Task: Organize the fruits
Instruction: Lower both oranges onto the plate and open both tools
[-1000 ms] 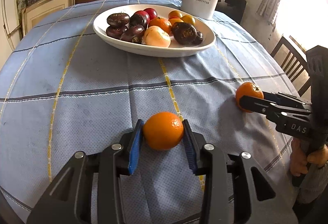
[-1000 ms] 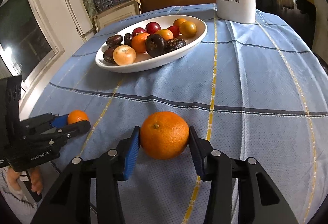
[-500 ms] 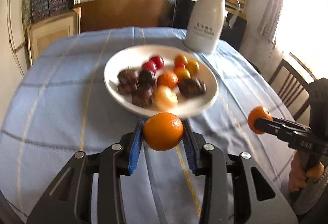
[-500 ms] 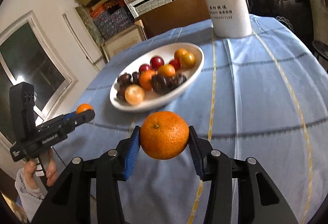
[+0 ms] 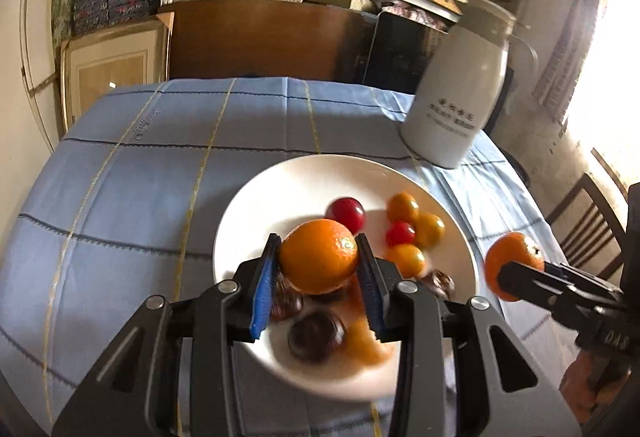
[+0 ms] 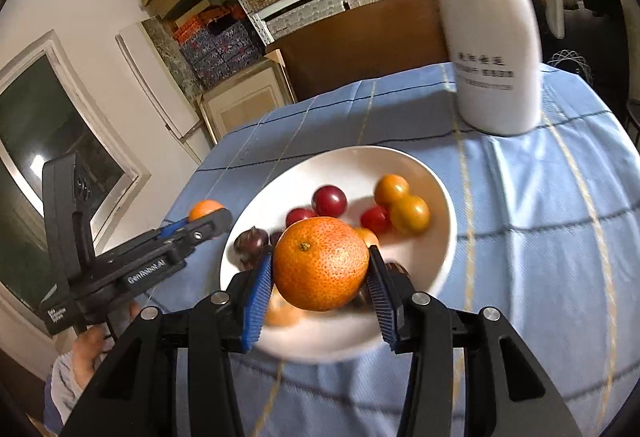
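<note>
My left gripper (image 5: 318, 269) is shut on an orange (image 5: 319, 257) and holds it in the air over the near part of the white plate (image 5: 304, 181). My right gripper (image 6: 320, 279) is shut on a second orange (image 6: 321, 263), also above the plate (image 6: 360, 165). The plate holds red, yellow, orange and dark brown fruits. The right gripper with its orange (image 5: 514, 265) shows at the right of the left wrist view. The left gripper with its orange (image 6: 206, 209) shows at the left of the right wrist view.
A white thermos jug (image 5: 456, 105) stands on the blue checked tablecloth (image 5: 140, 177) behind and right of the plate; it also shows in the right wrist view (image 6: 494, 49). A wooden chair (image 5: 588, 233) stands at the right. Shelves with boxes are behind the table.
Both grippers lifted their oranges off the tablecloth and carried them forward to above the plate. The plate now lies directly under both oranges.
</note>
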A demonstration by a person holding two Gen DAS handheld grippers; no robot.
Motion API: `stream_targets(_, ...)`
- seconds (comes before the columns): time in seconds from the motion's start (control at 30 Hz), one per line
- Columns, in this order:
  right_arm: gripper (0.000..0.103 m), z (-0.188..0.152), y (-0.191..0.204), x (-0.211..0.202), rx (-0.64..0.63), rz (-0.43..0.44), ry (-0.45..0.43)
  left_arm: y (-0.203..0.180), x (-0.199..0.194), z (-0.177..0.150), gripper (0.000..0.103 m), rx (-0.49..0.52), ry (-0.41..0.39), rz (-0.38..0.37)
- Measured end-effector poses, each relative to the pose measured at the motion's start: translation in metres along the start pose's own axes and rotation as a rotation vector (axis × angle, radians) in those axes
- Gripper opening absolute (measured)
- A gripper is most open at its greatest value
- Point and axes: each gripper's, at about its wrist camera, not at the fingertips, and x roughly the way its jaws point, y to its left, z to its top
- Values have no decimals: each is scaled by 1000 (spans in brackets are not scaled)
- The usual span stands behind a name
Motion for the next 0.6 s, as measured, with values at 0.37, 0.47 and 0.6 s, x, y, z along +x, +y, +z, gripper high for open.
stream_targets(0.37,49,27,-3,77,-20,-68,48,23,51,16,60,-29,45,8)
stream_targets(0.47,49,30,-11,71,15,-48,32,26,48,18,60,-42,38,1)
stream_targets(0.6,56,34,-13,51,36,-41,-12,25,35,18,73,-48,13,7)
